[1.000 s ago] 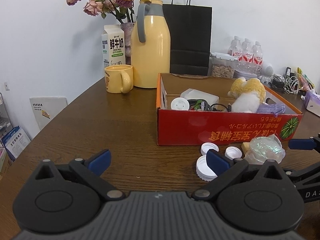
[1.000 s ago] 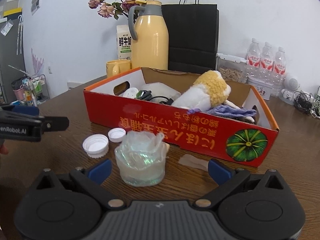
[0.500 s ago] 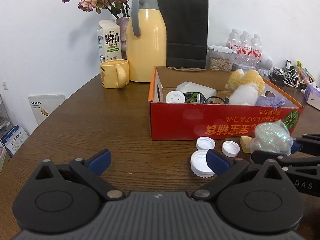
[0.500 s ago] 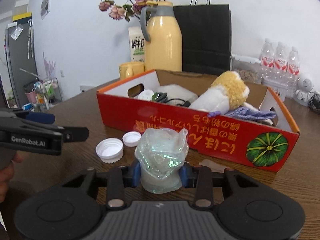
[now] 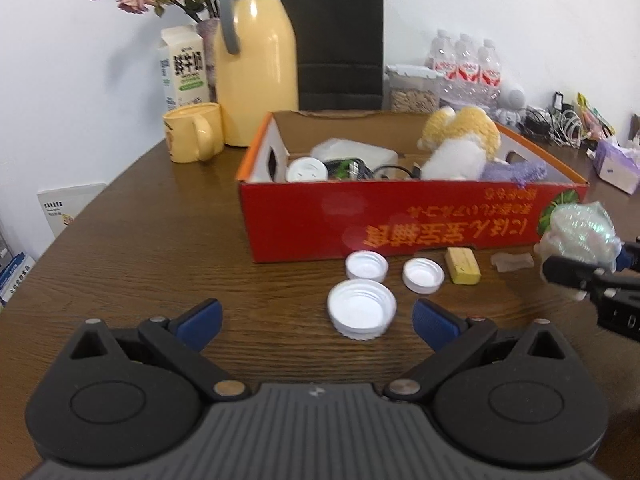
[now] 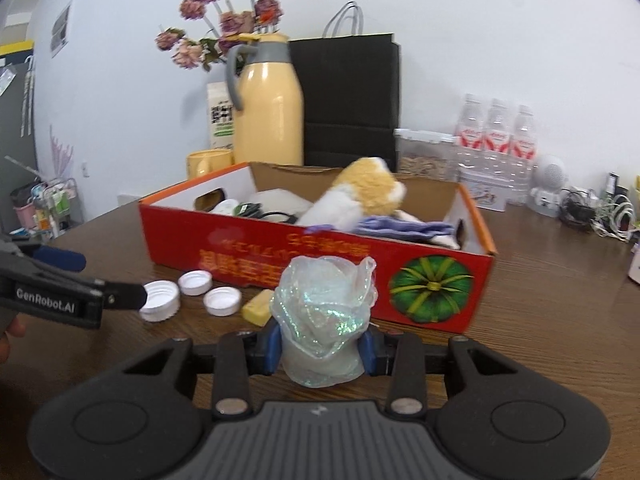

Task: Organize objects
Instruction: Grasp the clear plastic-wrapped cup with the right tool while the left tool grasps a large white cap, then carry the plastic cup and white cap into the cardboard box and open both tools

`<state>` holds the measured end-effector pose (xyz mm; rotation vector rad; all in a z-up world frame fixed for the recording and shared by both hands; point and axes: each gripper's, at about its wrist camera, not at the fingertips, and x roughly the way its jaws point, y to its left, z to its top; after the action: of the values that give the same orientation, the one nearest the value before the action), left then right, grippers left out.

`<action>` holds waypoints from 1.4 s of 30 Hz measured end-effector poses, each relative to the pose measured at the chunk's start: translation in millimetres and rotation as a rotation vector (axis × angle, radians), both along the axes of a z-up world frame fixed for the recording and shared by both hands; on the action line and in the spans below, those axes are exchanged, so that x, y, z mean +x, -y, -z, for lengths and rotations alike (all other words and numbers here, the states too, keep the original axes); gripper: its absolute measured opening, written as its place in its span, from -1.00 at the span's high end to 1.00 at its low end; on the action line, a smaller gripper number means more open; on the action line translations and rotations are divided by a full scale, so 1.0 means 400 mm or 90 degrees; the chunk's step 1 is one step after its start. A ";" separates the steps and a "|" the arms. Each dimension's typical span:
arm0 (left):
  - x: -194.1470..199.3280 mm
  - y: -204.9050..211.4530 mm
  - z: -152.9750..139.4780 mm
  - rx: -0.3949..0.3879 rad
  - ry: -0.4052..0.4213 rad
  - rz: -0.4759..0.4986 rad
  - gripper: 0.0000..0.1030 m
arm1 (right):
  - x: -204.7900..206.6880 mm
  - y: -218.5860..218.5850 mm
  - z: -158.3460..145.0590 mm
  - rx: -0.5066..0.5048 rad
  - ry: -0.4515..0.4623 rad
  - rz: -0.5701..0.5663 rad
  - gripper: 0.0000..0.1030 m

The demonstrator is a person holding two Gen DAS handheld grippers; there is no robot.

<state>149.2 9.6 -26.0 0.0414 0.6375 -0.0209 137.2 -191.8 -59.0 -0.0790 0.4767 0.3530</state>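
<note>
Two grippers, right gripper (image 6: 322, 350) fingers clamping iridescent wrap bundle (image 6: 324, 316), left gripper (image 5: 316, 318) fingers wide over white caps (image 5: 362, 312)

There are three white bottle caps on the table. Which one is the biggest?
The biggest white cap is the one nearest the open left gripper. The two smaller caps lie behind it, side by side, closer to the red box.

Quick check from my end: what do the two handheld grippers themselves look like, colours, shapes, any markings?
Both match: a ribbed dark grey body, two round black housings with triangular cut-outs, silver pivot pins, and black linkage arms ending in blue ribbed pads. The left gripper shows this plainly; in the right wrist view its side bears white "GenRobot.AI" lettering. The right gripper has the same build. A bare fingertip shows at that view's left edge; no cables visible.
</note>
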 end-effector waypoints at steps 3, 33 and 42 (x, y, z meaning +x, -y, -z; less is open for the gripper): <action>0.011 0.015 0.012 0.001 -0.015 0.007 -1.00 | -0.003 0.018 0.001 0.009 0.002 0.008 0.30; 0.028 0.029 -0.002 -0.049 0.002 0.014 0.21 | -0.022 0.010 0.000 0.001 0.017 -0.006 0.30; 0.029 0.029 -0.097 -0.059 0.074 0.037 0.20 | -0.041 0.012 -0.089 0.005 0.077 -0.032 0.30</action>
<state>160.9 -2.1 13.0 -0.0282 0.5185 -0.1030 120.9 -196.4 -23.2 -0.1041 0.3533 0.3974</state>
